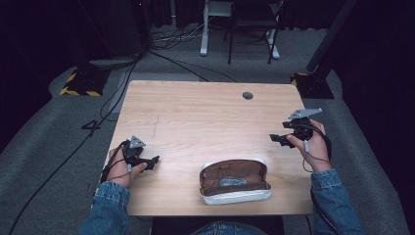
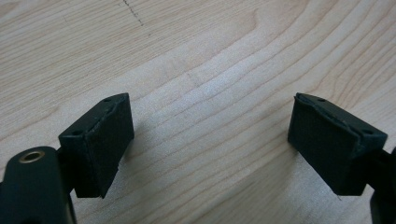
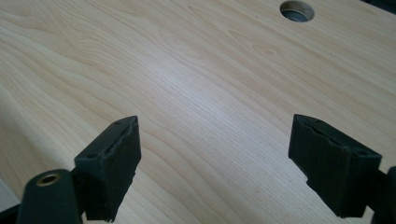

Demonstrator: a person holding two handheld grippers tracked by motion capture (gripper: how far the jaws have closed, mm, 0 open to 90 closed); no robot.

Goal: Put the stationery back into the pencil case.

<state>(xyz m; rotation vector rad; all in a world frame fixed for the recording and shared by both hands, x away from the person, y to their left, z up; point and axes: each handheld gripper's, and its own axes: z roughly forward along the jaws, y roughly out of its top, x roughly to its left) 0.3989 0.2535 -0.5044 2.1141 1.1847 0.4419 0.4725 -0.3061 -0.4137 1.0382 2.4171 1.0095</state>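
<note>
Brown-lined pouch (image 1: 235,181) lay open on the counter (image 1: 195,112), between and apart from left claw (image 1: 151,161) and right claw (image 1: 280,138), both spread wide.

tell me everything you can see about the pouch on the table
The pouch is a soft, rounded-rectangle case, white or light grey outside with a brown lining. It lies open, mouth upward, near the front edge of the wooden table, roughly midway between the person's two hands. A small pale item lies inside, too blurred to identify. The case rests flat on the tabletop; neither gripper touches it.
</note>
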